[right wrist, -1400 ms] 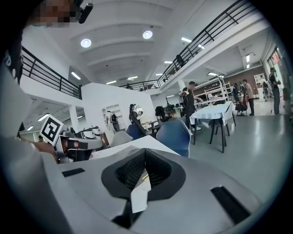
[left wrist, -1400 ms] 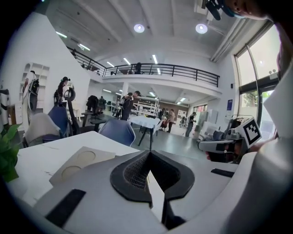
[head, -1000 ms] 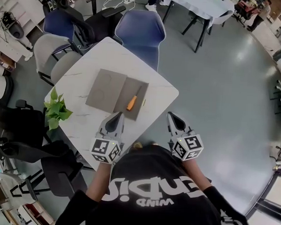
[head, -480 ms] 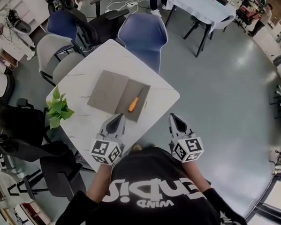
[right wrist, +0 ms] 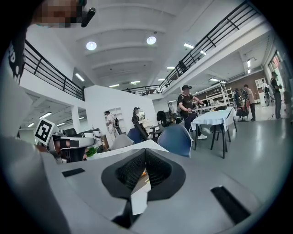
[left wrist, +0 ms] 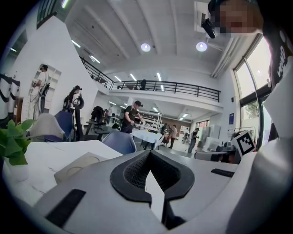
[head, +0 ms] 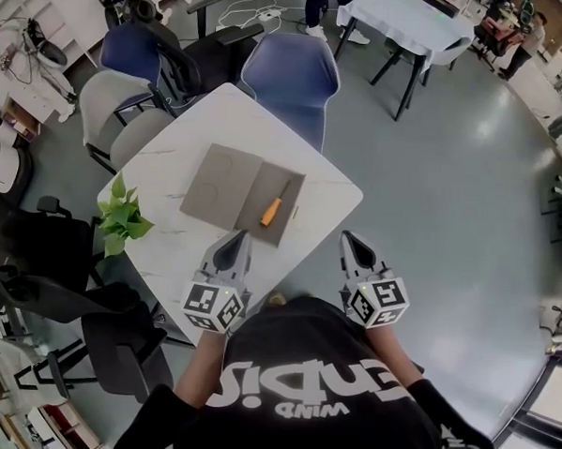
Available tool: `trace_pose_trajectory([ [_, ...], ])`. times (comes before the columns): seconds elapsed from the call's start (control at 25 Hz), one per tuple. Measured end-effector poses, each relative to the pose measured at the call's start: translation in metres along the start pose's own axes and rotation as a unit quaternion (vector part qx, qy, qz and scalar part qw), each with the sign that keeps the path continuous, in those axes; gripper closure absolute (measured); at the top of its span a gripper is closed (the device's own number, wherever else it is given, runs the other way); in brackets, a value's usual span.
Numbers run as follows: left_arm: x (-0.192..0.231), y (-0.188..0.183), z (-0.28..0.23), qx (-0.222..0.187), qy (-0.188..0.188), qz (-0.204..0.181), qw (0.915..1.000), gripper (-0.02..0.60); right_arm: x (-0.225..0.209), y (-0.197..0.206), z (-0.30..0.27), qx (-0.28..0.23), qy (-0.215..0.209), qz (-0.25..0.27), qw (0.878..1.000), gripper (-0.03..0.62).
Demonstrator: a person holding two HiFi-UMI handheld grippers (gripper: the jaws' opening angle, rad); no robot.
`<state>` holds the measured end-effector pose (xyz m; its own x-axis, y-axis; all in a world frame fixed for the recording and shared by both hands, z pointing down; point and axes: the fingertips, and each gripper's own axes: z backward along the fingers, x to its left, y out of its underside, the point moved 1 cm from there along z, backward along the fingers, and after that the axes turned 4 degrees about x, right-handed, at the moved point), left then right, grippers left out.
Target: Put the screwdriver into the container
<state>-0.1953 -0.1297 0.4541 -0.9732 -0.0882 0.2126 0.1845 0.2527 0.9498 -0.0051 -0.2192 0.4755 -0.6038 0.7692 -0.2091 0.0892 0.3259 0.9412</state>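
The setting was a large, open lab or workshop hall rather than a home. A high white ceiling carried round lights (left wrist: 145, 47), and a black-railed mezzanine gallery (left wrist: 165, 85) ran along the walls above a polished grey floor (head: 451, 200). White work tables (head: 162, 166) stood among office chairs (head: 289, 74), with a cloth-covered table (head: 405, 14) further off. Shelves with equipment and cables (head: 32, 42) lined one side, and several people (left wrist: 131, 115) stood working in the background.
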Motion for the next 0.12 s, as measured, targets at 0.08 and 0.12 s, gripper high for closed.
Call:
trace_pose_trajectory([
  [0.08,-0.0002,0.0001,0.0017,-0.001,-0.001,0.001,1.0000,0.569,0.0007,0.0006,0.0007,0.001,0.000,0.000,1.000,0.582],
  [0.12,-0.0002,0.0000,0.0026,-0.001,-0.002,0.002,1.0000,0.569,0.0011,0.0008,0.0010,0.001,0.000,-0.001,1.000,0.582],
])
